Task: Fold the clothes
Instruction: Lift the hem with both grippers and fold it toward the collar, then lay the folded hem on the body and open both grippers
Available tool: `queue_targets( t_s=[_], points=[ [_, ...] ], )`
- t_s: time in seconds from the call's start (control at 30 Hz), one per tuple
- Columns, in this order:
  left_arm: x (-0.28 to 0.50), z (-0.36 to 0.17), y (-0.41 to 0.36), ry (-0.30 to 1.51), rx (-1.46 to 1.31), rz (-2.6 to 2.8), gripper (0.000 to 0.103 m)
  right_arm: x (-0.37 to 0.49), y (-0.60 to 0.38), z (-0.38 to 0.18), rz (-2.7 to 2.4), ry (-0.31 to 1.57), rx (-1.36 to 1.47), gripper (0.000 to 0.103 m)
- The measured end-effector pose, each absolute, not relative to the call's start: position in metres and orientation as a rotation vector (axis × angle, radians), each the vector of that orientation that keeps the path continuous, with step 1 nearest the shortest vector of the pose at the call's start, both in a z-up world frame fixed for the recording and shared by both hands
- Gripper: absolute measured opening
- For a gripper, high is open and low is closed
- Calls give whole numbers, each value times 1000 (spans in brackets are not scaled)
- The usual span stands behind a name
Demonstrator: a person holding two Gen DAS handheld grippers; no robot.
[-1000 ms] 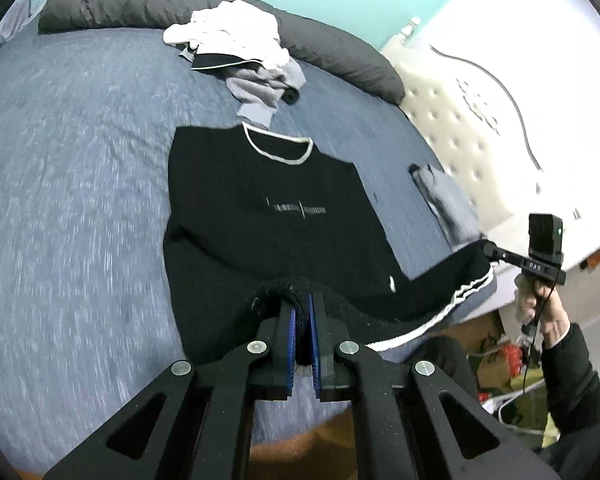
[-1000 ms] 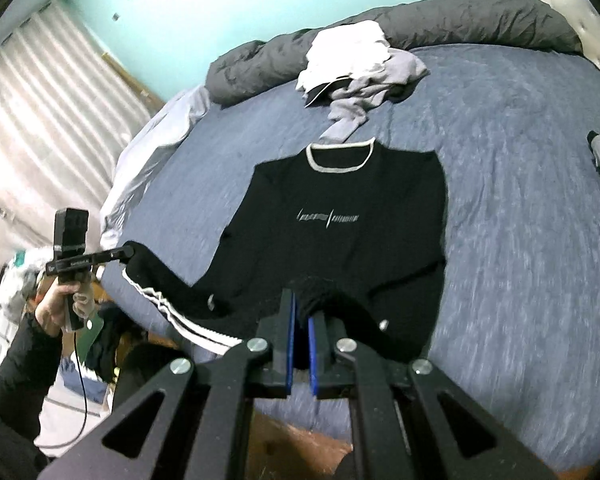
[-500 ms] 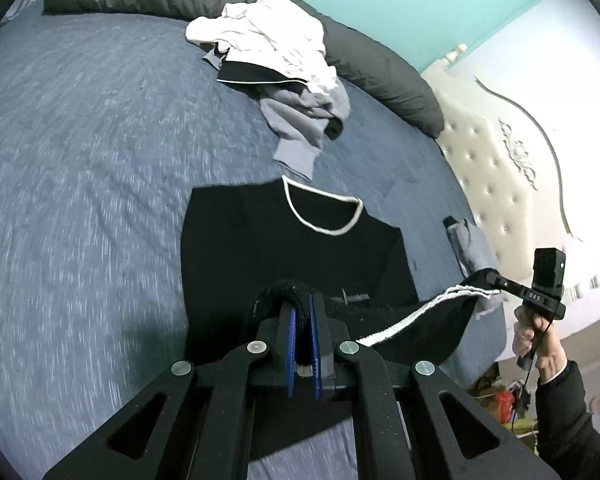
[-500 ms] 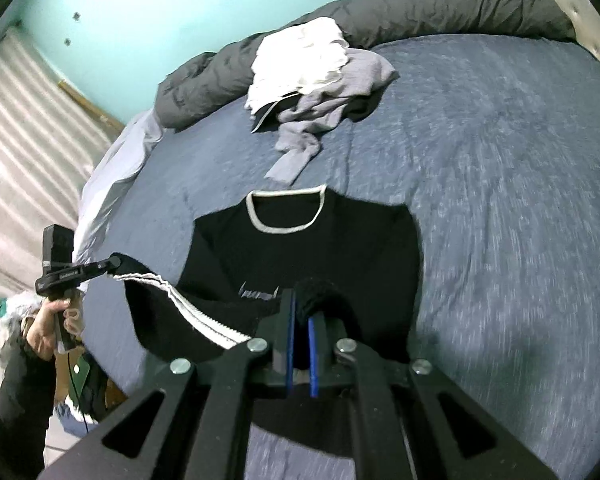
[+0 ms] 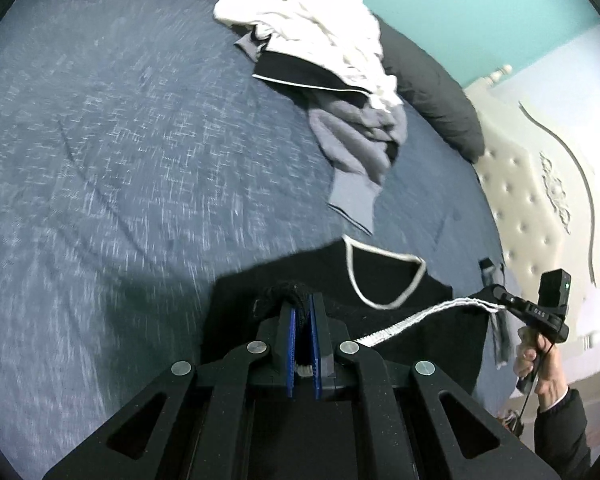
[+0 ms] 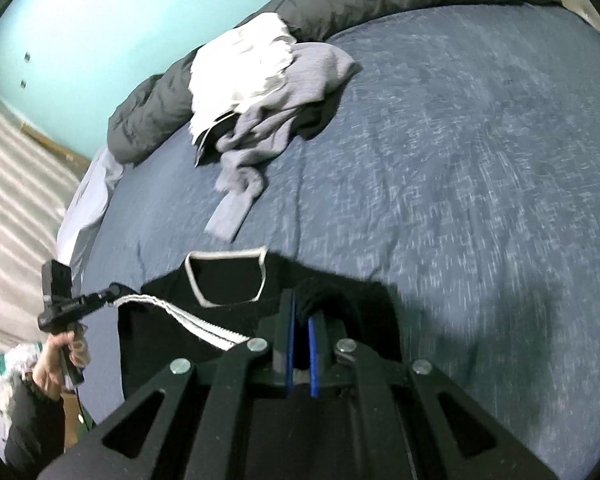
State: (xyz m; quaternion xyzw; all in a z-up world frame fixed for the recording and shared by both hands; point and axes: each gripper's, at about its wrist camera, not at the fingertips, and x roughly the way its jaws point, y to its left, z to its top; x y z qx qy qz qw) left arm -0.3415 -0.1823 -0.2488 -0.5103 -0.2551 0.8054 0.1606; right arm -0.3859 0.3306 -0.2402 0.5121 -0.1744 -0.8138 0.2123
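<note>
Both grippers pinch folds of the black sweater, jaws narrow on its cloth: the left gripper at lower centre of its frame, the right gripper likewise. The white collar lies just beyond the jaws on the bed.

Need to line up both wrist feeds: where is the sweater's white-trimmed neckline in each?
Left wrist: white-trimmed neckline sits lower centre-right, just beyond the left gripper.
Right wrist: neckline sits lower centre-left, left of the right gripper.
Shared landmark: white and grey clothes pile.
</note>
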Motion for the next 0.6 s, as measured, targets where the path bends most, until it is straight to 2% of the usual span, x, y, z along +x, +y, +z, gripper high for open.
queue_targets(
  t_s=[0.1, 0.27, 0.37, 0.4, 0.43, 0.5, 0.6],
  points=[
    [-357, -263, -183, -746, -1478, 2307, 7, -404, 333, -257, -2267, -526, 1433, 5],
    [-368, -288, -189, -868, -1487, 2301, 17, -424, 339, -297, -2247, -662, 1530, 8],
    [-363, -282, -190, -853, -1434, 2353, 33, -424, 349, -304, -2256, -799, 1479, 13],
    [-361, -277, -190, -836, -1406, 2385, 51, -423, 350, -301, -2278, -800, 1453, 21],
    [-358, -272, -192, -827, -1372, 2423, 64, -421, 352, -296, -2307, -788, 1426, 29],
    [-350, -259, -201, -836, -1288, 2504, 65, -418, 357, -284, -2361, -780, 1357, 35],
    [-347, -253, -198, -749, -1293, 2535, 65, -412, 364, -269, -2439, -747, 1295, 36]
  ],
)
